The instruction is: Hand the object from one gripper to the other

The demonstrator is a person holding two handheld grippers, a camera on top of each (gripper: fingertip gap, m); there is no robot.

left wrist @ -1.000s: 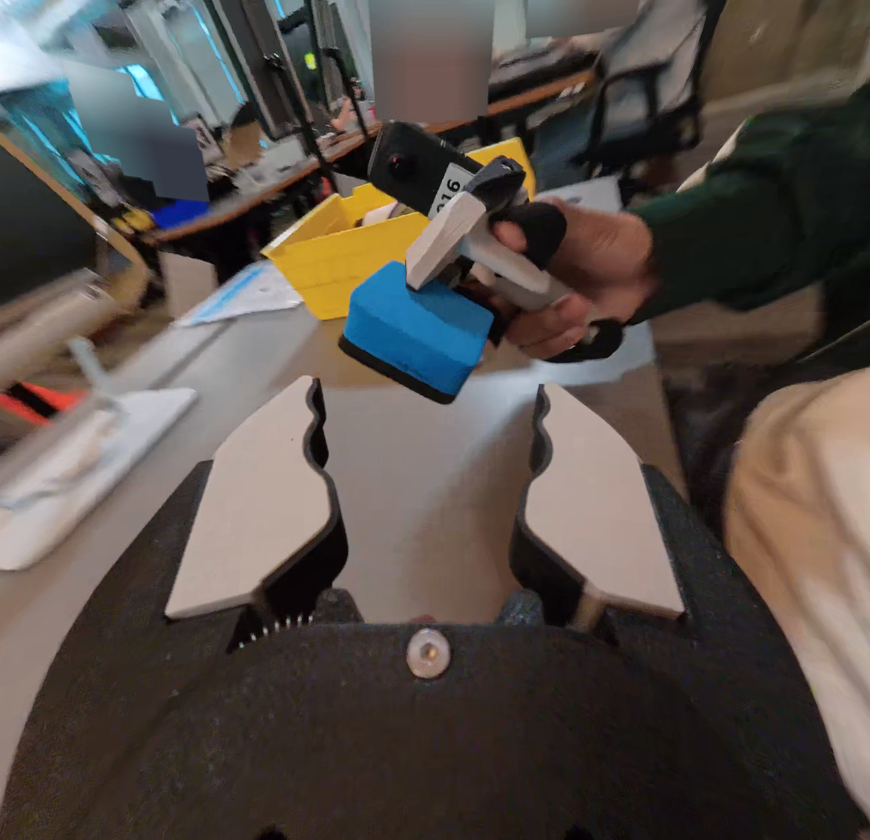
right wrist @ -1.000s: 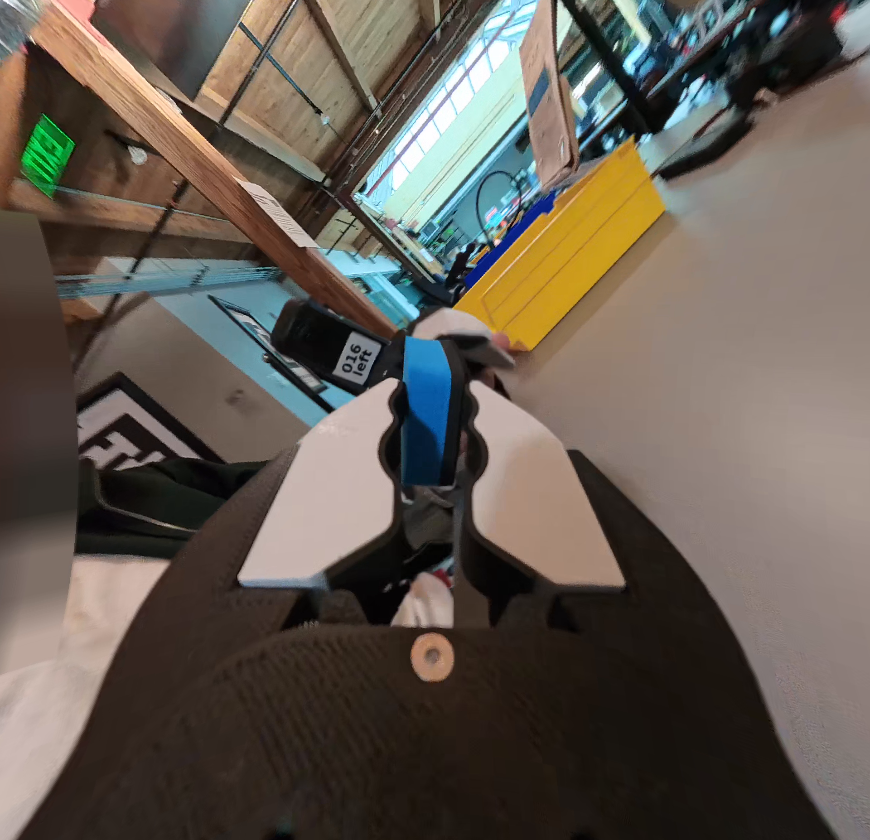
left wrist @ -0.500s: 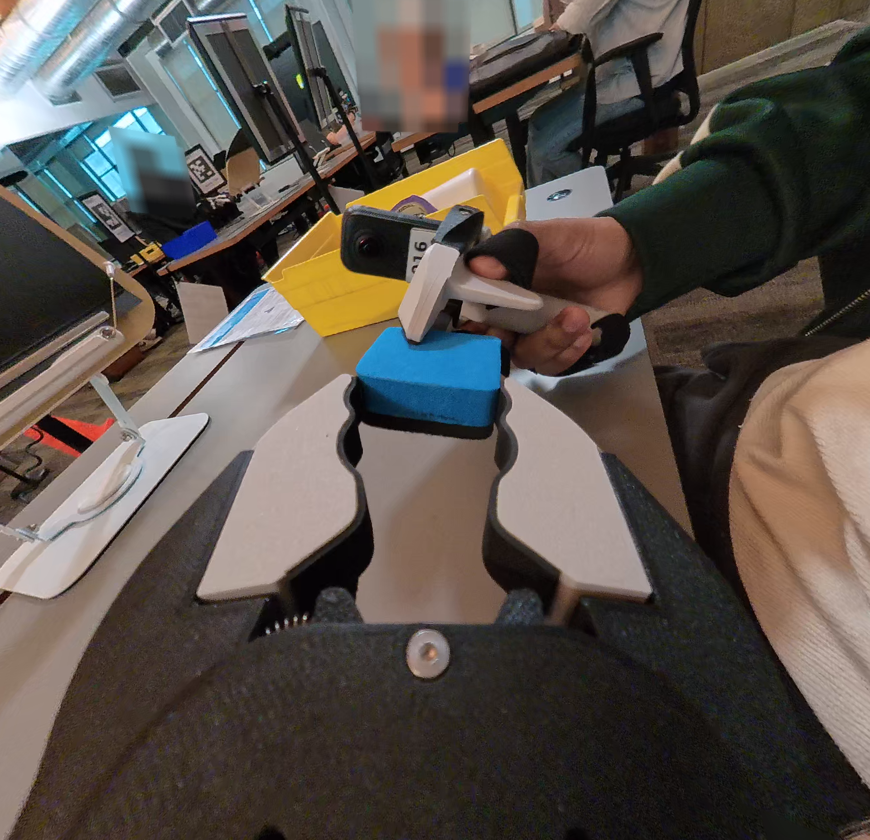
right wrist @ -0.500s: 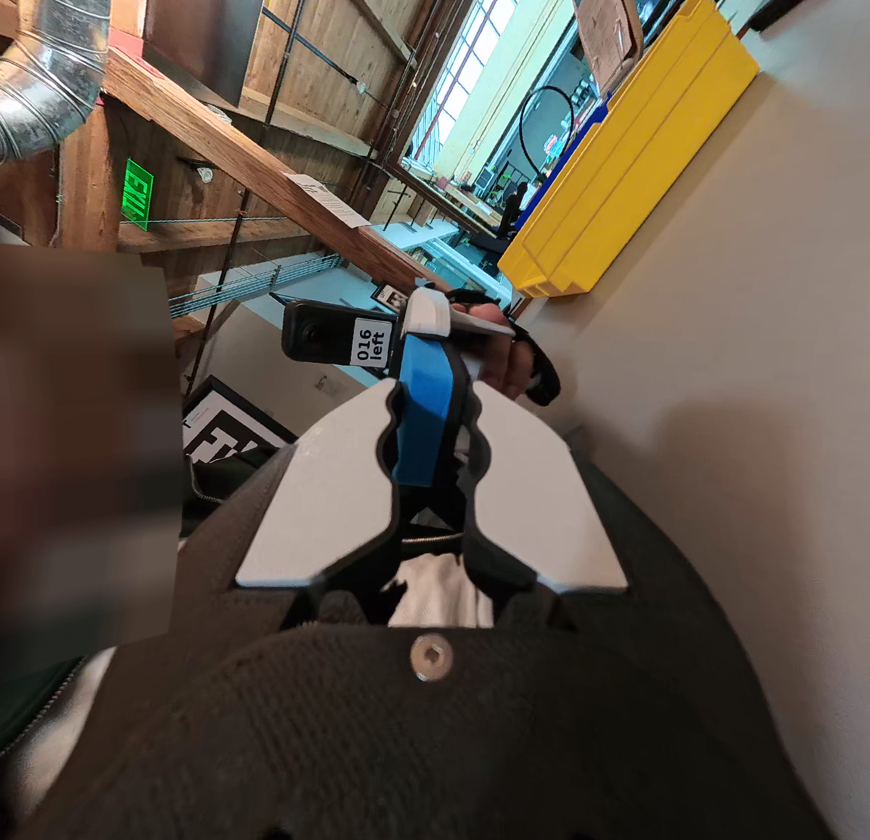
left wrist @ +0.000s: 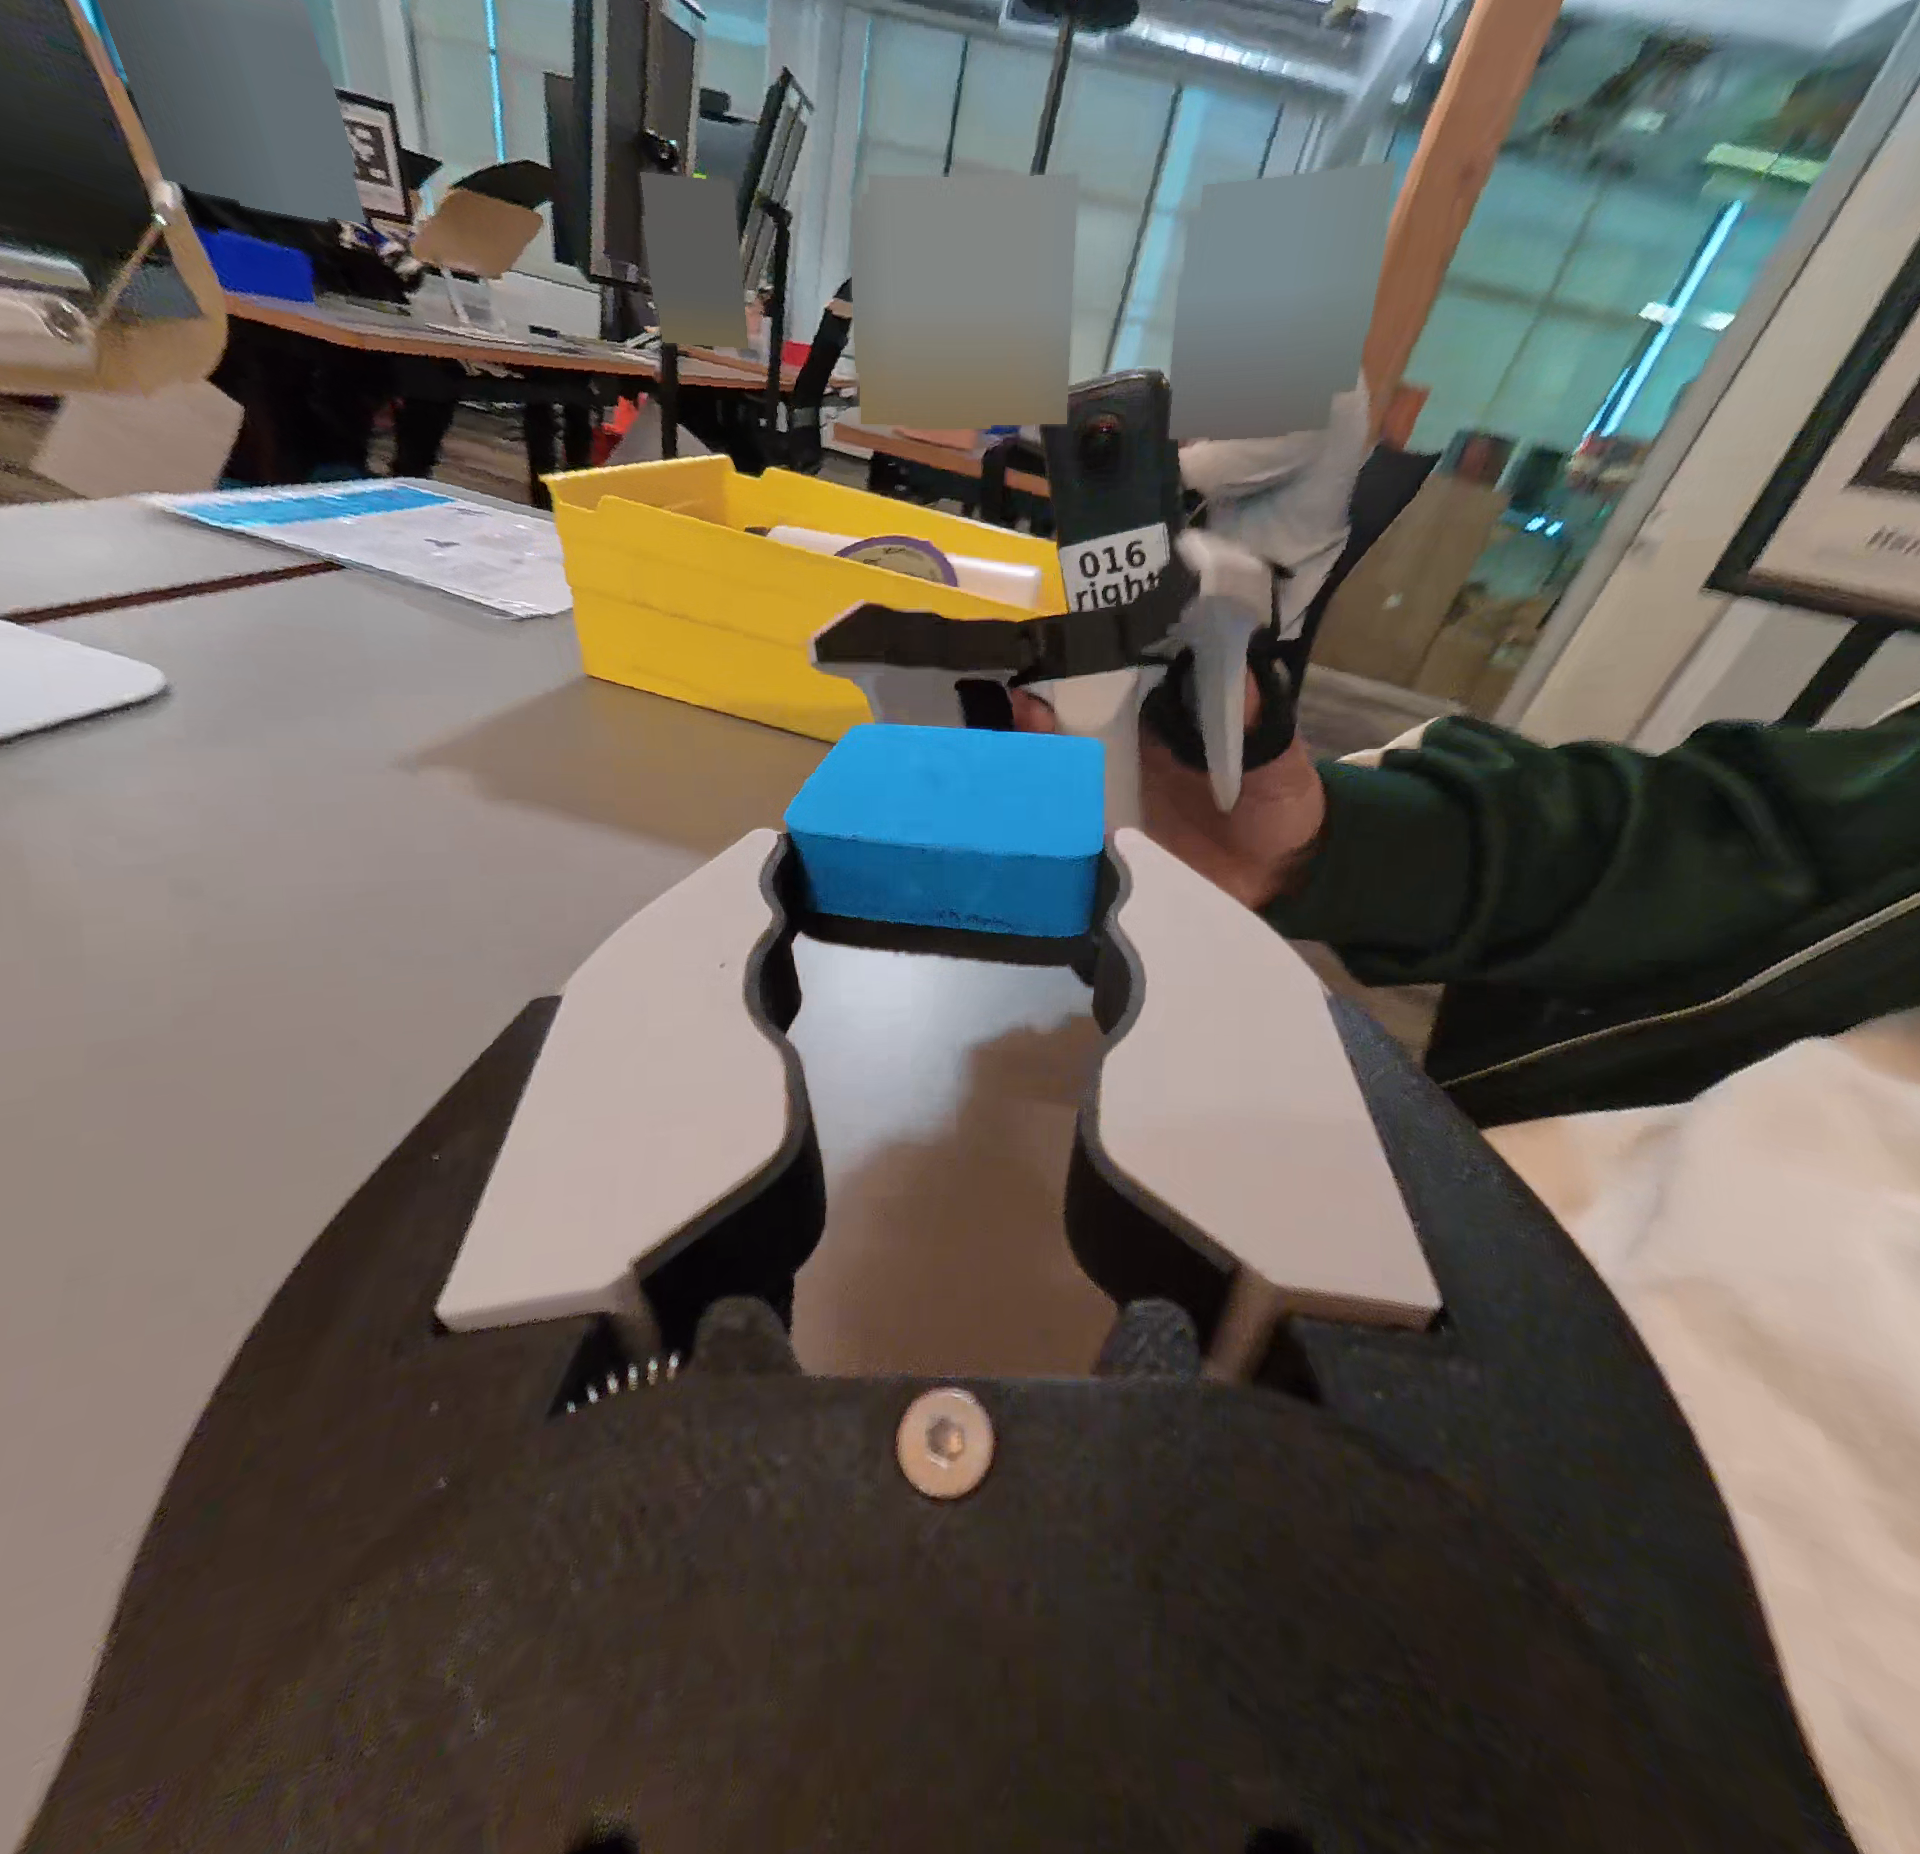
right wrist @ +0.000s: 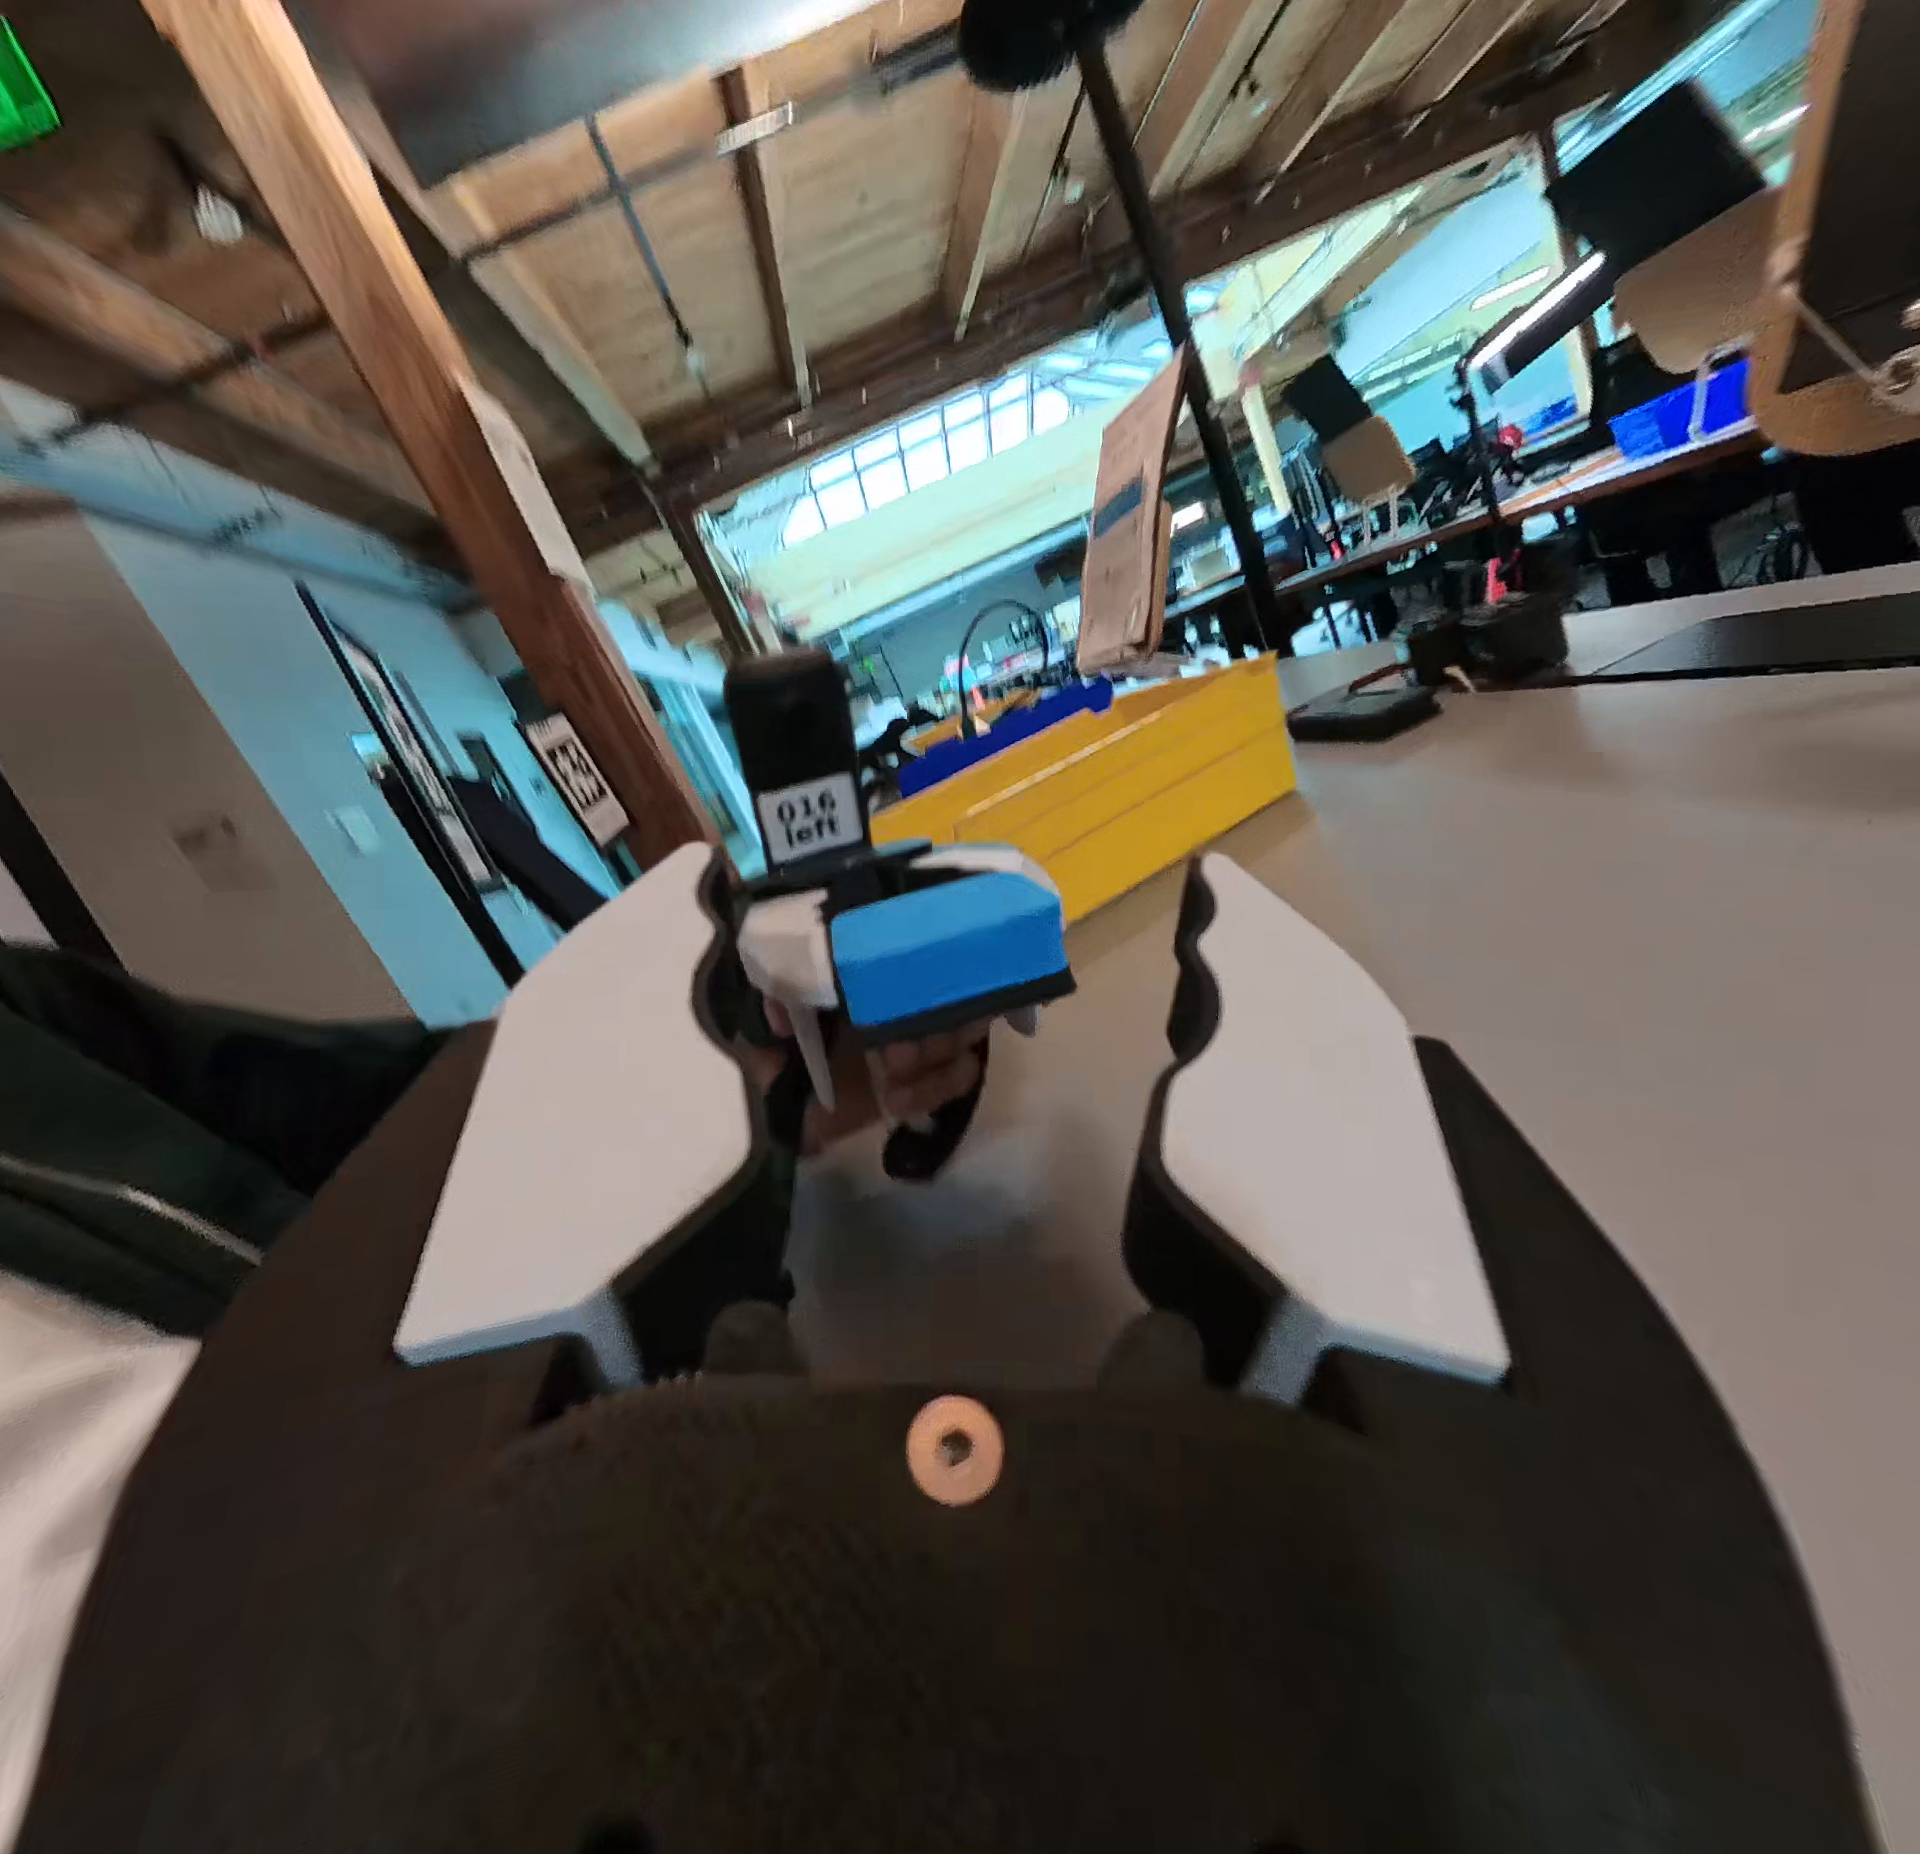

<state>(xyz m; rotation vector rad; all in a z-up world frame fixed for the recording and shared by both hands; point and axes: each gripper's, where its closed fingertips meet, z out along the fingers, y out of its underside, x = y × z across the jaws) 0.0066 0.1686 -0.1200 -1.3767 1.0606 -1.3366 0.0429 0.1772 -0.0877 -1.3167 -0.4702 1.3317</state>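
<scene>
Left tool (left wrist: 943, 895) pinches the blue block (left wrist: 940, 840); only the right view shows the right tool (right wrist: 951, 957) spread

A flat grey table top (left wrist: 312, 869) extends beneath and ahead of both sets of jaws. Resting directly on it: a yellow plastic bin (left wrist: 707, 599) beyond the left jaws' tips, a blue-and-white printed paper sheet (left wrist: 364, 531) farther ahead to their left, and a white rounded flat plate (left wrist: 62, 677) at far left.
</scene>
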